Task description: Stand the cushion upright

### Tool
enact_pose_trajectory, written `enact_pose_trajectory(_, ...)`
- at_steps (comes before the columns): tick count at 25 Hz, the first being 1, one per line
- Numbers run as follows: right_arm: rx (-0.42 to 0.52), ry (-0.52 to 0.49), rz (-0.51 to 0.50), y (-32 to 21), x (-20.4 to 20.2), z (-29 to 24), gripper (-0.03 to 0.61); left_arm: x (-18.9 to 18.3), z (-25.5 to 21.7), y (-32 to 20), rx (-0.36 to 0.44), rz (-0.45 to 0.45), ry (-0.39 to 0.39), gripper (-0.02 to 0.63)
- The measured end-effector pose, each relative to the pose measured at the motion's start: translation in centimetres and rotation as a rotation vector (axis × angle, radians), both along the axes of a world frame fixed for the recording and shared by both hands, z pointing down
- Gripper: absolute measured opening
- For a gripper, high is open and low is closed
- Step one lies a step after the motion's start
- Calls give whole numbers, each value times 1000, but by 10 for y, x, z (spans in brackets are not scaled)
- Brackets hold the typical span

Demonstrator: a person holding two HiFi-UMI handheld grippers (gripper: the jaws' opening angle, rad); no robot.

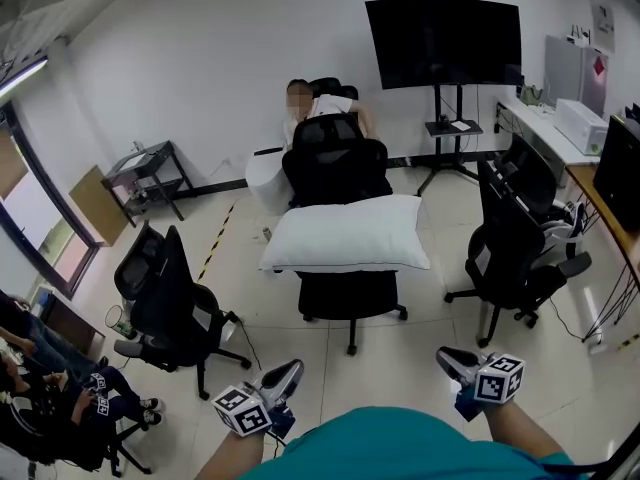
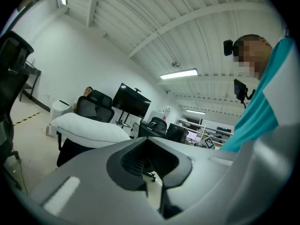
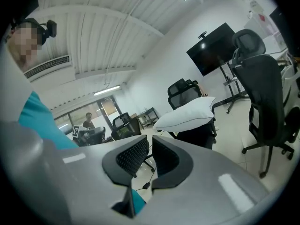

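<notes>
Holding your left gripper (image 1: pixel 285 373) and right gripper (image 1: pixel 455 360) at the bottom of the frame, both closed on nothing, you face the white cushion (image 1: pixel 345 233) lying flat across the black office chair (image 1: pixel 350 295) at centre. It looks light, soft and floppy, so pinch a thick edge.

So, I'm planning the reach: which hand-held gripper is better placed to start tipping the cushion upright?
Left, marginally: the left hand-held gripper lines up nearer the flat cushion; the right hand-held gripper sits farther out. Both shut, empty.
</notes>
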State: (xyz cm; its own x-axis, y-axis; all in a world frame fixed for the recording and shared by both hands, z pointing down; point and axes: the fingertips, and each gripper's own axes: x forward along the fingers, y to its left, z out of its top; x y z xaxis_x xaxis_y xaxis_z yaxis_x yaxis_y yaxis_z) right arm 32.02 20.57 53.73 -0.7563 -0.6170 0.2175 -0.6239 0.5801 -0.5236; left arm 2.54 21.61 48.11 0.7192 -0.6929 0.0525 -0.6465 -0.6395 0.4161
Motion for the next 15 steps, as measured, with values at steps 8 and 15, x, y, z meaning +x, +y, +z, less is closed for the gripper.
enact_pose_trajectory(8,-53,21,-9,-62,-50,23,29,-36,27,-64,-46,33,46,12)
enact_pose_trajectory(15,-129,-52,62,-185,-141,42,64,-123,57,-185,-63,134,56,12)
